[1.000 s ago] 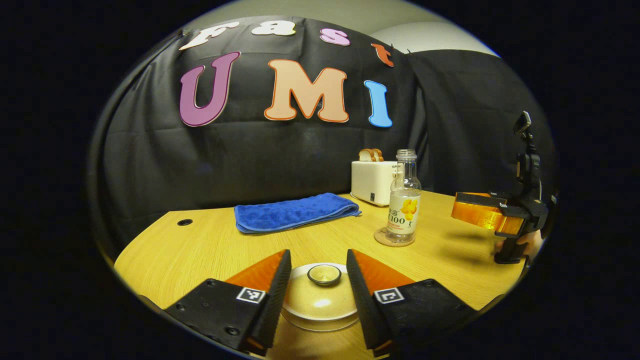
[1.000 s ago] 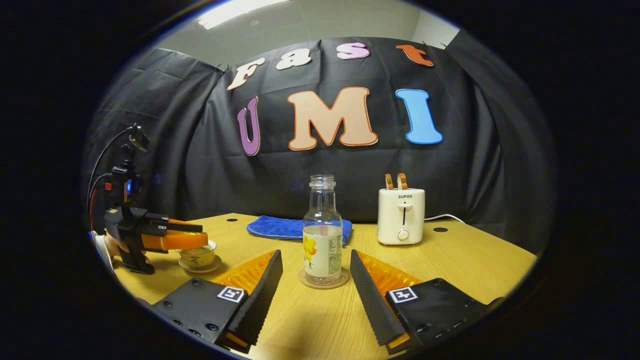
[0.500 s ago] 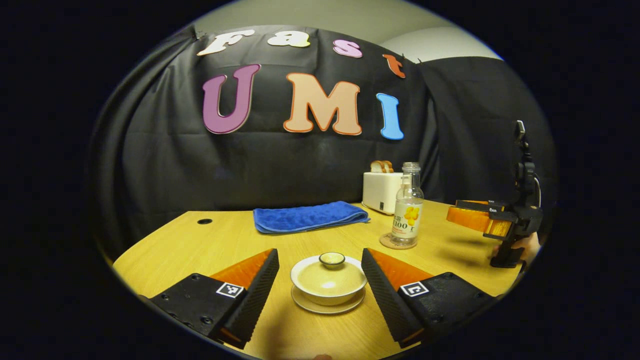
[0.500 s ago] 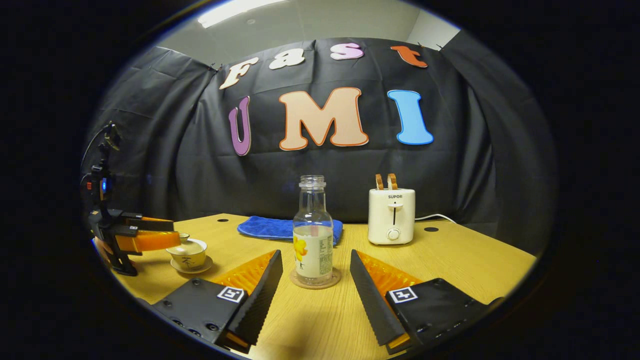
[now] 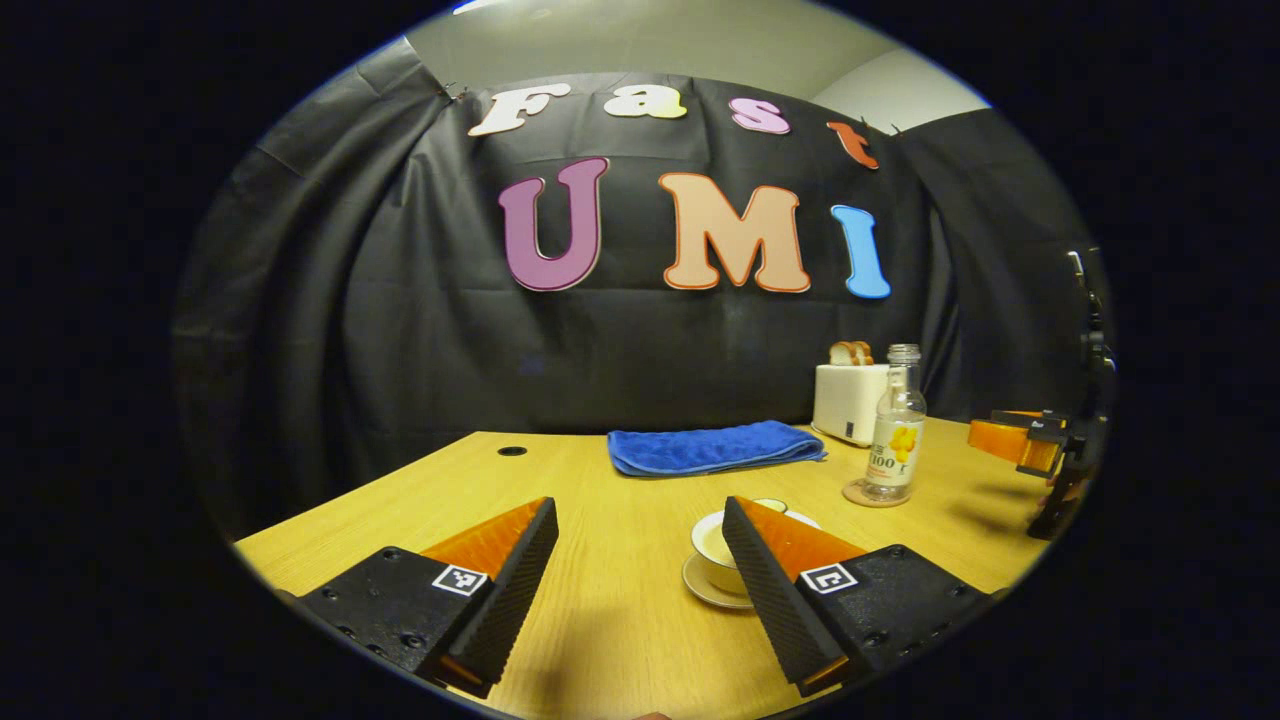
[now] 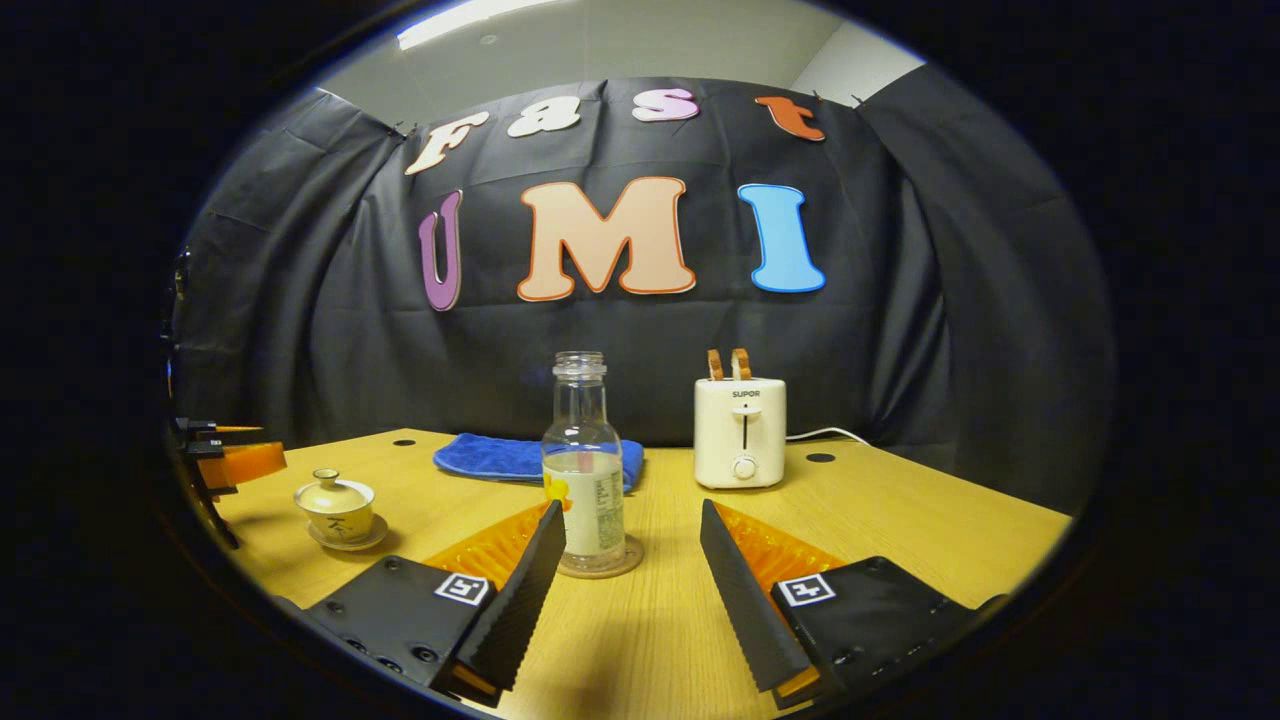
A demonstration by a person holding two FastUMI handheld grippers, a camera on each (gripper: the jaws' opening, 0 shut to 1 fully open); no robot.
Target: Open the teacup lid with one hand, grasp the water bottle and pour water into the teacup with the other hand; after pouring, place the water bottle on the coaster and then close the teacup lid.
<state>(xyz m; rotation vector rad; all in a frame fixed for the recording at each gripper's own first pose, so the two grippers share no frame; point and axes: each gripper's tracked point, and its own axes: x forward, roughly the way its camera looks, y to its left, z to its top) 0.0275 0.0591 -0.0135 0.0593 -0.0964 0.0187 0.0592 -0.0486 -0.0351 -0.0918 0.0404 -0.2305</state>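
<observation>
Nearest in the left gripper view, the left claw [image 5: 640, 545] hangs spread over the table [image 5: 600, 640] with nothing between its fingers. Just past its right finger sits the teacup [image 5: 718, 548] on its saucer. In the right gripper view the teacup lid [image 6: 334, 489] sits on the cup. The right claw [image 6: 625, 560] is likewise spread and empty, low over the wood. Just beyond it the water bottle [image 6: 584, 470] stands upright on the coaster [image 6: 628, 560], part filled and uncapped. Farther back lie a blue towel [image 6: 500, 458] and a toaster [image 6: 740, 432].

With bottle parked and lid on, the task looks either finished or not begun; I cannot tell which. If starting, the next move calls for centring the left claw on the lid's knob.
</observation>
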